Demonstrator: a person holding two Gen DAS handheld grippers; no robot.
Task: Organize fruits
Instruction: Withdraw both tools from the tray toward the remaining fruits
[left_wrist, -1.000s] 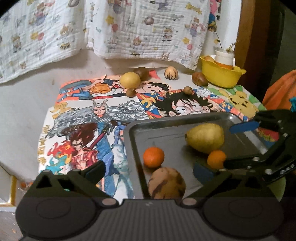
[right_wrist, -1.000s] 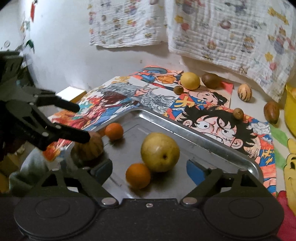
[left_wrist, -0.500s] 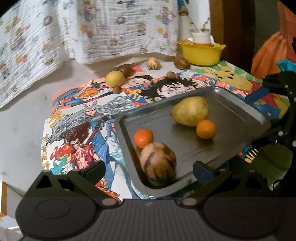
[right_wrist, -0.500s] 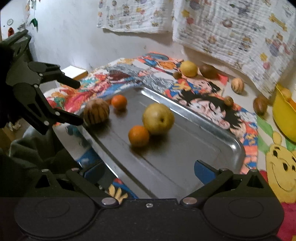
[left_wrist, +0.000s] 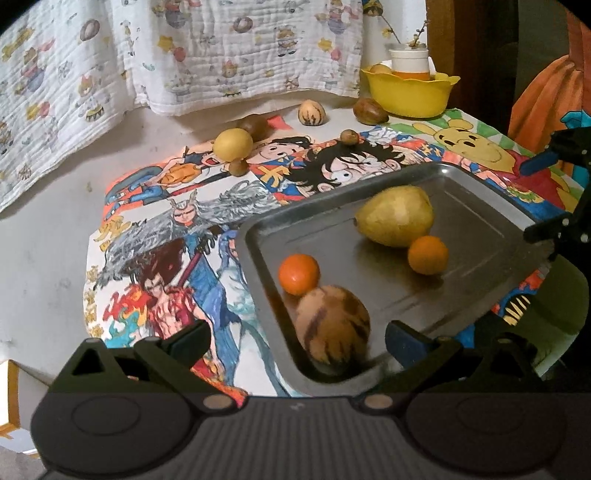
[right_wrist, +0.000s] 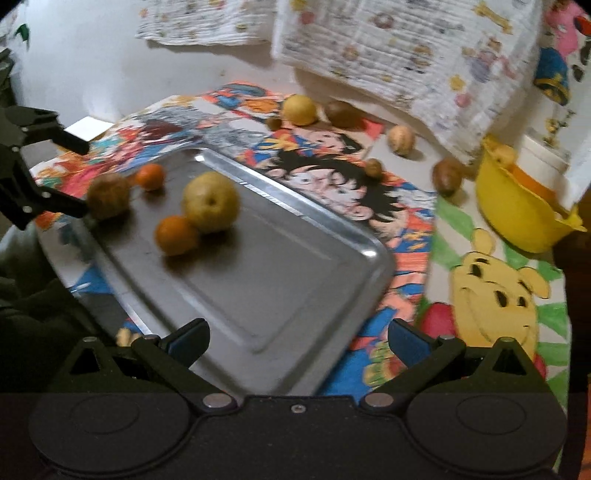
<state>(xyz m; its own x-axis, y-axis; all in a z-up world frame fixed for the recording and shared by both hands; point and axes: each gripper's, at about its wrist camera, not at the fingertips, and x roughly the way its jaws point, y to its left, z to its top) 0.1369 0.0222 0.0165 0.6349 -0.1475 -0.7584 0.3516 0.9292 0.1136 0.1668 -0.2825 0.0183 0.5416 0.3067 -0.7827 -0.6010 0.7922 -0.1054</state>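
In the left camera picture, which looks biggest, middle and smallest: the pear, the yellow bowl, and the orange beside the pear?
As they look in the left wrist view:
1. Yellow bowl, widest, though farthest away
2. Pear, close behind it in looks
3. Orange, clearly smallest

Bowl and pear look nearly alike; distance makes the bowl seem smaller than it is.

A metal tray (left_wrist: 480, 229) lies flat, its near corner between the left gripper's (left_wrist: 295, 339) spread jaws. In that corner sits a striped brown fruit (left_wrist: 332, 325) — squarely in the jaw gap, touched by neither pad — with a small orange (left_wrist: 298, 274) touching it just beyond. Farther ahead, right of the gap, a yellow pear (left_wrist: 395, 220) on its side touches a second orange (left_wrist: 427, 254). Well beyond the jaws, loose on the cartoon cloth: a yellow fruit (left_wrist: 232, 144) and several brown ones.
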